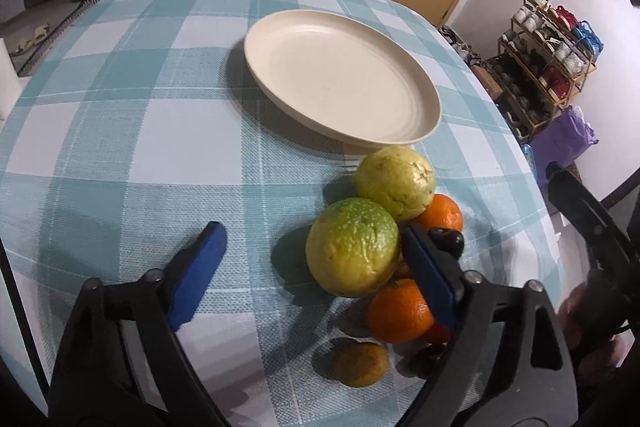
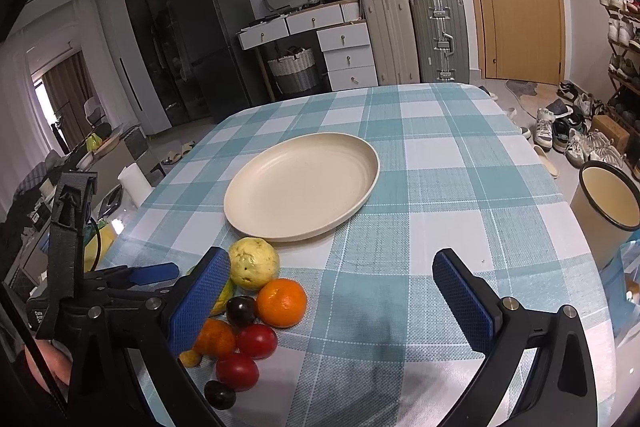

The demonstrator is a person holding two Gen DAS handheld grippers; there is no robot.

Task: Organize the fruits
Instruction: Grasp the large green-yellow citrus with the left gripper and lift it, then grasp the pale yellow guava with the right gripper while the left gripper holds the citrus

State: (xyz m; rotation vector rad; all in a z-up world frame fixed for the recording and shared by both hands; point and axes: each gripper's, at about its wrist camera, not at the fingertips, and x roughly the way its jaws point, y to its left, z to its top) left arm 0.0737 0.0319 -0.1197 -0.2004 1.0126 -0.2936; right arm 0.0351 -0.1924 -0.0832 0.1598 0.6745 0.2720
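Note:
An empty cream plate (image 1: 340,75) sits on the checked tablecloth; it also shows in the right wrist view (image 2: 300,187). A heap of fruit lies just in front of it: two yellow-green guavas (image 1: 354,247) (image 1: 394,181), oranges (image 1: 400,311) (image 2: 282,302), red tomatoes (image 2: 256,341), dark plums (image 2: 241,310) and a small yellowish fruit (image 1: 360,363). My left gripper (image 1: 312,267) is open and empty, its right finger against the heap beside the near guava. My right gripper (image 2: 332,295) is open and empty, with the heap by its left finger.
The table's right edge is near, with a cream bucket (image 2: 608,203) beside it. Shoes and a shoe rack (image 1: 544,59) stand to the right. Suitcases (image 2: 416,35), drawers and a door stand behind the table.

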